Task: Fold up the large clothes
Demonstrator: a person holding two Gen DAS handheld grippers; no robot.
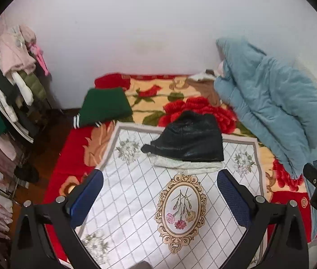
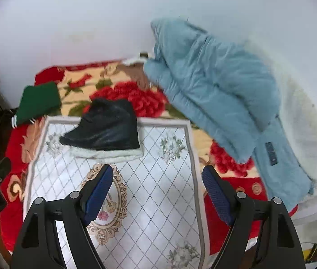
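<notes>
Left wrist view: the left gripper (image 1: pixel 160 187) hangs wide apart, holding nothing, above the white quilted mat (image 1: pixel 136 201); a folded black leather jacket (image 1: pixel 190 137) lies mid-frame. Right gripper (image 2: pixel 158 182) likewise gapes empty; blue padded coat (image 2: pixel 214 89) sprawls upper right.

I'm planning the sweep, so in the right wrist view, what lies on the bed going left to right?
green folded garment → black leather garment lying on a white fleecy piece → light blue padded coat.
</notes>
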